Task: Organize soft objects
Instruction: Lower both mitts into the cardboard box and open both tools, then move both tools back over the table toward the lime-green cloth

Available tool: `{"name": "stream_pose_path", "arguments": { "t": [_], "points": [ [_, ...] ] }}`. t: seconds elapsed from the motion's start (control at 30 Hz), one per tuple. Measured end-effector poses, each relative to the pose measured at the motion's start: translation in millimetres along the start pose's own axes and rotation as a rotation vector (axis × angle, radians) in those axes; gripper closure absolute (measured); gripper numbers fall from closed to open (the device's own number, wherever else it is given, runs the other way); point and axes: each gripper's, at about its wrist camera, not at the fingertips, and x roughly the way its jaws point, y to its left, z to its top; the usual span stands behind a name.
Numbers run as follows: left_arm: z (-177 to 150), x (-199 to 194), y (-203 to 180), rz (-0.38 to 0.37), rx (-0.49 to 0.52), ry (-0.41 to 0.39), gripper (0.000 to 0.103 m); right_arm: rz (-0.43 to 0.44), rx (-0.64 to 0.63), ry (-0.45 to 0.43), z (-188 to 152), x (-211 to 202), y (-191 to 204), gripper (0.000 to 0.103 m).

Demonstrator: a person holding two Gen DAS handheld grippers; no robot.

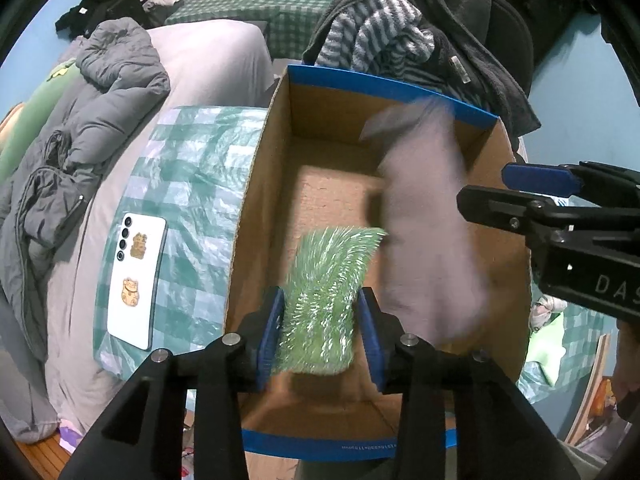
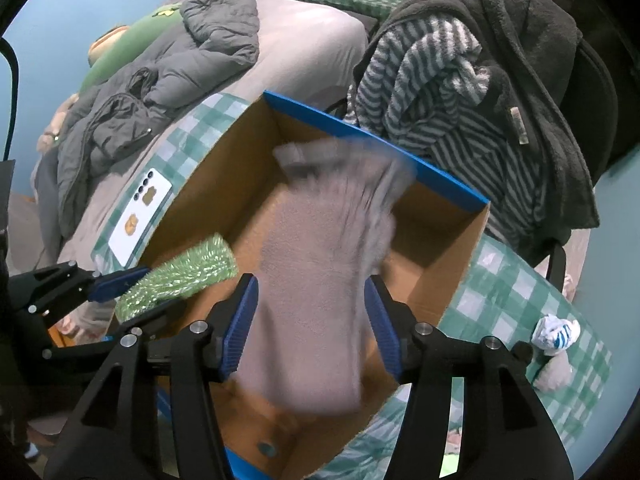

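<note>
- Your left tongs point(image 1: 320, 334) are clamped on the green fuzzy sock point(image 1: 328, 296), the two blue pads pressing its sides. It sticks forward over the open cardboard box point(image 1: 264, 208), so letting go would drop it straight inside.
- Your right tongs point(image 2: 314, 320) frame the pinkish-grey sock point(image 2: 320, 292), which hangs blurred between the blue pads above the box interior. The pads look spread wider than the sock, so you seem to be letting it go, but the blur keeps me from saying whether they grip it.
- Both socks sit over the box and not on the bed, which suggests the box is your collecting place for the soft things; its brown floor looks bare beneath them.
- The box rests on the green checked cloth point(image 1: 188, 184) spread on the bed, with the white phone point(image 1: 136, 280) lying flat just beside the box's left wall, clear of the drop.
- In the right wrist view a white-and-blue sock point(image 2: 556, 332) and a greyish sock point(image 2: 554, 372) lie on the cloth to the right of the box, likely the next to be gathered.
- The striped fleece point(image 2: 432, 92) and dark robe point(image 2: 520, 40) drape behind the far blue rim; keep your release low so nothing catches there.
</note>
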Motion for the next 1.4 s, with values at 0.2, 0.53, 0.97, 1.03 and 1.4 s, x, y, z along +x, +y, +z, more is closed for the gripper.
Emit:
{"name": "stream_pose_path", "arguments": {
  "t": [0.2,0.53,0.97,1.03,1.4],
  "points": [
    [-0.2,-7.6,-2.9,-0.011,-0.007,-0.004,0.065,-0.023,0.001,-0.008,-2.0,-9.1,-4.5,0.043],
    [-2.0,-32.0,-22.1,-0.033,0.020,-0.040,0.054,-0.062,0.004,-0.027,-16.6,-29.6,-17.1,0.040],
    [-8.9,-41.0,-67.9,-0.067,0.095,-0.039,0.054,-0.097,0.047,-0.047,-47.6,-61.7,-45.8,0.039],
    [-9.7,-41.6,-76.3,-0.072,0.109,-0.037,0.054,-0.101,0.061,-0.049,-54.5,-65.7,-51.7,0.039],
    [-16.9,-36.0,-132.2,-0.102,0.212,-0.009,0.053,-0.129,0.163,-0.028,-102.7,-81.4,-98.7,0.036]
  ]
}}
